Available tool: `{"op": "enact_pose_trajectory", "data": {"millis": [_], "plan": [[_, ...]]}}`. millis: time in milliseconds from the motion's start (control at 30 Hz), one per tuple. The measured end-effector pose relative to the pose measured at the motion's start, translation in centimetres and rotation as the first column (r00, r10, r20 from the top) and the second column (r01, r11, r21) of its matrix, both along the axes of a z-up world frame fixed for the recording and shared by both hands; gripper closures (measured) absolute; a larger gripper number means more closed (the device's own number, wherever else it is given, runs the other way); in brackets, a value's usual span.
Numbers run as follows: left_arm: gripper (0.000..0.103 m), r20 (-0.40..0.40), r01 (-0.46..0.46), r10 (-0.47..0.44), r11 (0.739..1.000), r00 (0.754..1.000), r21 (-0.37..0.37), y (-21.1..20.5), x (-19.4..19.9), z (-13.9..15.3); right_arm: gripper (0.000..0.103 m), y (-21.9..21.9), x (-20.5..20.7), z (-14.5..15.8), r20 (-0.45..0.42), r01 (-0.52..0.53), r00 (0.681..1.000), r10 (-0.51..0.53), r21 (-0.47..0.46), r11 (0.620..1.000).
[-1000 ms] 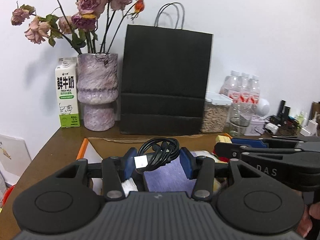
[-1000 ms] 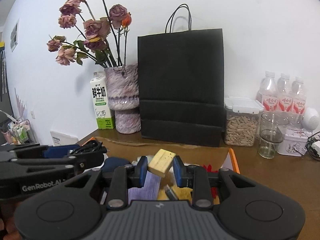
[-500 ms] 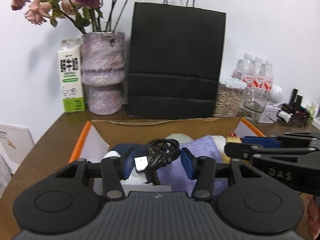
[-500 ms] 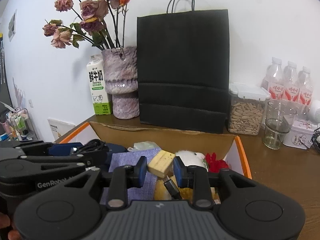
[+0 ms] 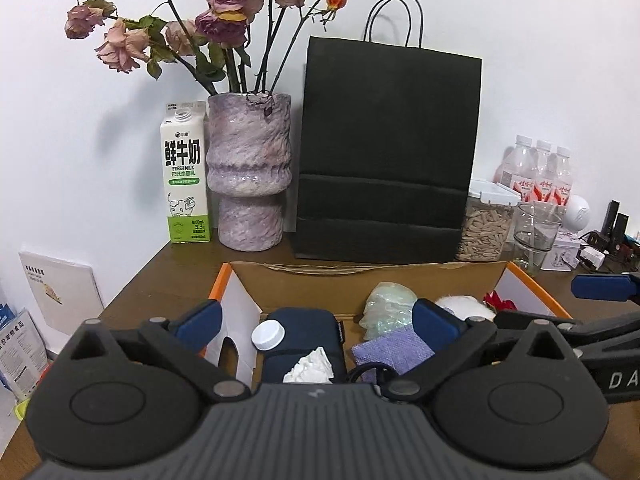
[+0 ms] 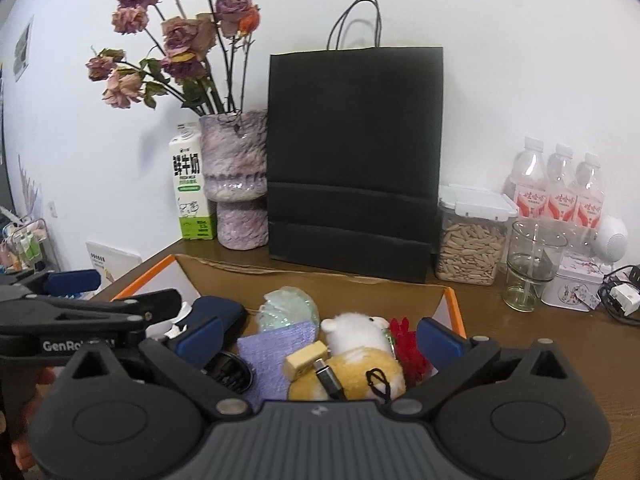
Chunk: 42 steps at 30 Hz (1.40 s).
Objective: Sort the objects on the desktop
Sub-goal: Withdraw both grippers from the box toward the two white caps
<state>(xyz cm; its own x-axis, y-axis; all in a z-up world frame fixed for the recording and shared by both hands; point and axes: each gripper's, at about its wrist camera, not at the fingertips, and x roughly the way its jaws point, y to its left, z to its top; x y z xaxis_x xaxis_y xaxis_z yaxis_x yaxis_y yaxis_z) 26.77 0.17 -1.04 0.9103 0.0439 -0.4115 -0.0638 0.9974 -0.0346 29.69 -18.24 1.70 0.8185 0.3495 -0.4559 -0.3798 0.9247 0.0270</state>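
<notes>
Both grippers hang over an open cardboard box (image 6: 454, 300), jaws just sprung wide and gripping nothing. Between the left gripper's (image 5: 316, 318) blue pads lie a navy pouch (image 5: 308, 328) with a white cap (image 5: 268, 334) and crumpled tissue (image 5: 310, 366) on it; a black cable (image 6: 230, 370) sits coiled just below that gripper. Under the right gripper (image 6: 318, 336) a wooden block (image 6: 306, 360) rests on a purple cloth (image 6: 276, 344) against a plush toy (image 6: 356, 344), touching neither pad, its long axis running up to the right. The box stands on a brown desk (image 6: 560, 344) against a white wall, in front of a black bag (image 6: 354, 160), a vase (image 5: 248, 176) of dried roses, a milk carton (image 5: 186, 176), a seed jar (image 6: 470, 236), a glass (image 6: 532, 264) and bottles (image 6: 558, 192).
</notes>
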Motion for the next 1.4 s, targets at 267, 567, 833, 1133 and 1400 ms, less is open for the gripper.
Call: {"op": "enact_pose_trajectory", "data": {"millis": [267,567,833,1133,1400], "plan": [[0.000,0.000,0.006,-0.006,1.000,1.000,0.002,0.0,-0.6,0.1,0.000,0.1,-0.9,0.2,0.007,-0.006,1.000,0.006,-0.008,1.000],[0.000,-0.005,0.011,-0.011,1.000,1.000,-0.002,-0.1,-1.5,0.2,0.000,-0.2,-2.2,0.3,0.009,-0.003,1.000,0.004,-0.020,1.000],[0.000,-0.007,0.012,-0.012,1.000,1.000,-0.009,-0.3,-3.8,0.3,0.000,-0.6,-4.1,0.6,0.015,-0.001,1.000,0.002,-0.015,1.000],[0.000,-0.015,0.013,-0.013,1.000,1.000,-0.018,-0.4,-6.2,0.3,0.000,-0.7,-6.3,0.6,0.012,-0.004,1.000,0.004,-0.017,1.000],[0.000,-0.031,0.020,-0.020,1.000,0.999,-0.018,-0.6,-8.2,-0.4,0.000,-1.1,-8.8,0.0,-0.004,-0.011,1.000,0.011,-0.016,1.000]]}}
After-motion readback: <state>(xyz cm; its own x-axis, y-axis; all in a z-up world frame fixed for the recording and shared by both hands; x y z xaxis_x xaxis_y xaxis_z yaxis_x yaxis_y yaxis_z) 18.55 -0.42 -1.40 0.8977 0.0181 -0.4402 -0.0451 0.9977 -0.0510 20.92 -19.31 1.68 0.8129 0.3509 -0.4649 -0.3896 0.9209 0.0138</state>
